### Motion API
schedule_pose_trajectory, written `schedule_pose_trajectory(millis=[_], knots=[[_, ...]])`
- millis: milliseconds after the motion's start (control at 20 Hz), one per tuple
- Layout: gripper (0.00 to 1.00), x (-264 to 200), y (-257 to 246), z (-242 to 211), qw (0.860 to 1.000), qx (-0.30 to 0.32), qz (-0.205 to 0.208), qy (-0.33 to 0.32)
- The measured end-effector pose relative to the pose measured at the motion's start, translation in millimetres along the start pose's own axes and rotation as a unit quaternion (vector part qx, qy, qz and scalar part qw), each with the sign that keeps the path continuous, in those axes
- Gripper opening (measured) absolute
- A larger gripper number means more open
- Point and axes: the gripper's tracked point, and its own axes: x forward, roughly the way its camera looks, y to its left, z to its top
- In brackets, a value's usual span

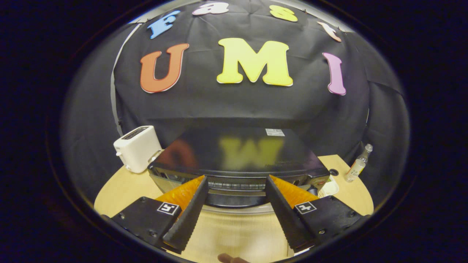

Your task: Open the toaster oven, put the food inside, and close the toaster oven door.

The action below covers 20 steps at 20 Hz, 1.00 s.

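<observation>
The toaster oven [239, 160] sits on the table [234, 233] just ahead of the gripper [237, 182], whose fingers stand apart. A toaster [137, 148] lies beyond the left finger, a bottle [359, 163] beyond the right.

**Your gripper's build**

Your gripper [237, 190] carries two long wedge-shaped fingers [188, 215] with ridged, saw-toothed inner faces. Each sits on a blocky mount [146, 219] in the lower frame, fixed with small screws and bearing a square black-and-white marker [168, 208] on top.
</observation>
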Motion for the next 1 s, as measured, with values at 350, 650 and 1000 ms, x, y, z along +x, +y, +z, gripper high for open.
schedule_pose_trajectory(millis=[350, 650, 1000], knots=[[1.0, -44.0, 1.3, -49.0, 0.999, -0.021, -0.002, -0.028], [1.0, -62.8, 2.5, -93.6, 0.999, -0.037, -0.006, -0.022], [1.0, -68.7, 2.6, -126.6, 0.999, -0.042, -0.002, -0.002]])
